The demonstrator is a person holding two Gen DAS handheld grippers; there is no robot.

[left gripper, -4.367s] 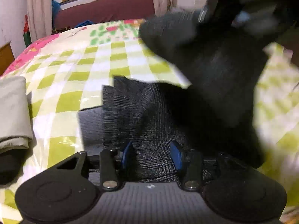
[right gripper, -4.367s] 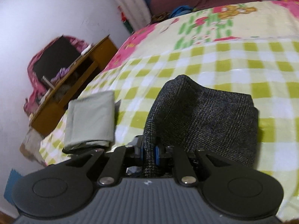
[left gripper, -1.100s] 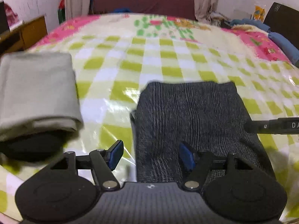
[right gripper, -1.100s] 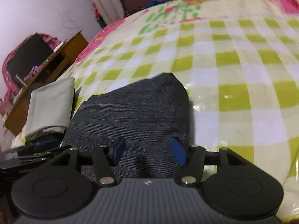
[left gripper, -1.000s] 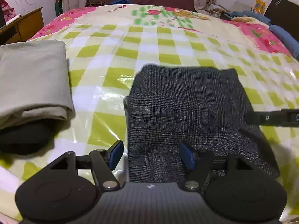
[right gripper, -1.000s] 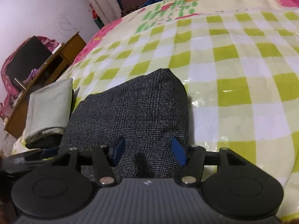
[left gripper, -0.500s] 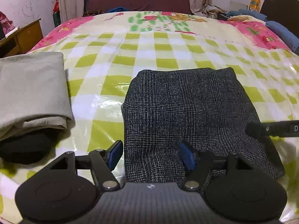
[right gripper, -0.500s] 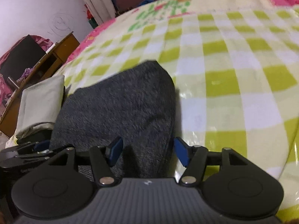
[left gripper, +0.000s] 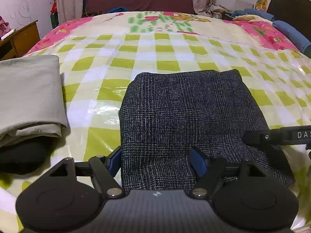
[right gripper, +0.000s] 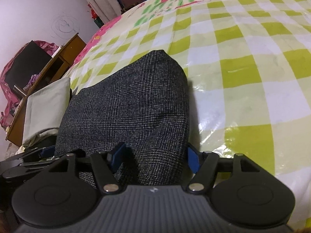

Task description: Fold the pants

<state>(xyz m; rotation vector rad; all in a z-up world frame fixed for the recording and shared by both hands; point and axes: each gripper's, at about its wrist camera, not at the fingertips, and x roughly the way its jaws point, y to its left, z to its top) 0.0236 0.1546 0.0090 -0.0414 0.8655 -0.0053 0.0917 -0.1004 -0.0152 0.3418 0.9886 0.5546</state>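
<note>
Grey folded pants (left gripper: 186,112) between both spread tongs (unclamped)

The pants' (left gripper: 186,116) near edge is hidden behind the left gripper's (left gripper: 157,160) housing at 6 o'clock. The grey folded cloth (left gripper: 29,93) runs off the frame at 9 o'clock, covering most of a dark bundle (left gripper: 21,159).

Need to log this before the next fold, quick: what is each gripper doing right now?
Left gripper: open, holding nothing, over the near edge of the folded dark pants.
Right gripper: open, holding nothing, over the same pants.
</note>
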